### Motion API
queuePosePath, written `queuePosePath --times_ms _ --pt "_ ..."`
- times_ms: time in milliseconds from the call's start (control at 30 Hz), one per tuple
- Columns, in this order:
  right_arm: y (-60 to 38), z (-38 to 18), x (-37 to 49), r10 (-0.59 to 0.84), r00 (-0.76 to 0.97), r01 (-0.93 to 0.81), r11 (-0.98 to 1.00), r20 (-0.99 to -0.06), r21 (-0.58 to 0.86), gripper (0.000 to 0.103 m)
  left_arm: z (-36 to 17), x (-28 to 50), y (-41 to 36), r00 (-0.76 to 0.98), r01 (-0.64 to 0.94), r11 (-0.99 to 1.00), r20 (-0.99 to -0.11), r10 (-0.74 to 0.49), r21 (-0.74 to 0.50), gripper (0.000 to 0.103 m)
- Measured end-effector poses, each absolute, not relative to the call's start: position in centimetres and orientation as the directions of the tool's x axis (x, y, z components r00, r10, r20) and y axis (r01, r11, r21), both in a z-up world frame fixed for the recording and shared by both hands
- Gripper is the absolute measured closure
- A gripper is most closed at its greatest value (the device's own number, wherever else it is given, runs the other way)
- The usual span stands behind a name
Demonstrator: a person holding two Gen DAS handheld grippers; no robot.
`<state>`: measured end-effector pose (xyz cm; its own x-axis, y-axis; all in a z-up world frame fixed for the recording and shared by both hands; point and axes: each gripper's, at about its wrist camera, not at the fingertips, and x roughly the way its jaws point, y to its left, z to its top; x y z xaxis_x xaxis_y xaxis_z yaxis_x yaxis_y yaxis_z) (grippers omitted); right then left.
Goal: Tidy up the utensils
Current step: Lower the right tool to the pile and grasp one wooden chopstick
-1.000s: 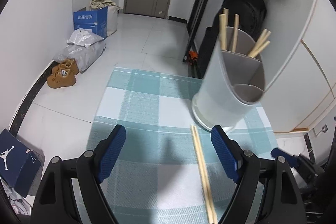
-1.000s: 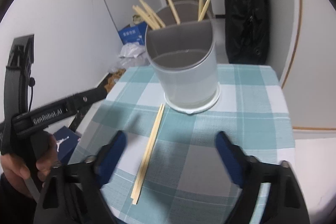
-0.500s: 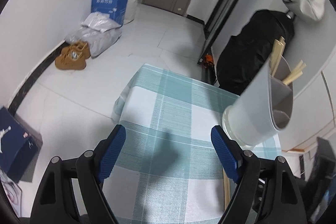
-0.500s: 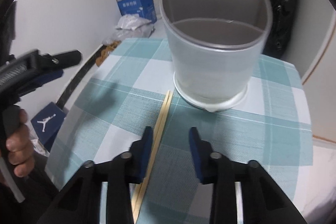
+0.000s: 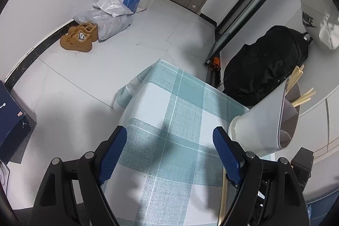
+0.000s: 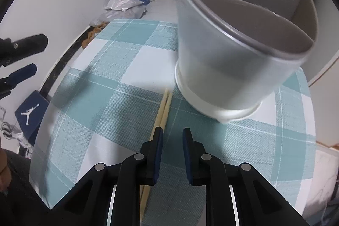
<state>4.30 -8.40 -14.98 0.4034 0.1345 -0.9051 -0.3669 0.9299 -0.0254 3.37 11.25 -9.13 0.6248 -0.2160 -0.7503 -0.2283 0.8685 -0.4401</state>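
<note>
Wooden chopsticks (image 6: 163,111) lie on the checked bench (image 6: 106,86), just left of our right gripper (image 6: 172,135), not between its jaws. Those jaws are narrow, closing on nothing. Ahead stands the grey holder (image 6: 233,46), with some sticks already inside. This pair is left to put away. Our left gripper (image 5: 169,141) has wide, empty jaws.
</note>
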Motion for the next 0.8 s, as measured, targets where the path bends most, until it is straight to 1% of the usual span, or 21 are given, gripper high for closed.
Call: queuePosePath --times_ms 167,233,333,633,667,700,800 --pt "-7.3 -15.1 5.1 0.086 0.400 -0.376 0.923 -0.912 -0.078 0.085 -9.1 3.3 12.0 0.626 -0.241 0.859 -0.748 -0.219 -0.453 0.023" --pt "-7.3 -15.5 5.4 0.073 0.381 -0.371 0.925 -0.922 -0.080 0.085 -9.1 3.3 12.0 0.623 -0.245 0.857 -0.751 -0.219 -0.453 0.023" --pt "-7.1 -15.4 5.4 0.061 0.397 -0.368 0.925 -0.916 -0.098 0.085 -9.1 3.3 12.2 0.621 -0.246 0.856 -0.752 -0.222 -0.455 0.023" --pt "-6.0 -15.6 6.2 0.067 0.450 -0.372 0.921 -0.891 -0.118 0.085 -9.0 3.1 13.3 0.619 -0.272 0.845 -0.756 -0.212 -0.460 0.023" --pt "-5.9 -15.6 6.4 0.070 0.451 -0.372 0.921 -0.890 -0.116 0.088 -9.0 3.0 13.5 0.624 -0.277 0.847 -0.755 -0.200 -0.453 0.023" --pt "-6.1 -15.4 6.2 0.082 0.445 -0.375 0.922 -0.892 -0.102 0.097 -9.1 3.0 13.6 0.621 -0.285 0.852 -0.762 -0.185 -0.439 0.023" --pt "-6.4 -15.2 5.8 0.112 0.434 -0.381 0.922 -0.894 -0.069 0.099 -9.6 2.9 13.8 0.605 -0.301 0.854 -0.777 -0.173 -0.424 0.023"
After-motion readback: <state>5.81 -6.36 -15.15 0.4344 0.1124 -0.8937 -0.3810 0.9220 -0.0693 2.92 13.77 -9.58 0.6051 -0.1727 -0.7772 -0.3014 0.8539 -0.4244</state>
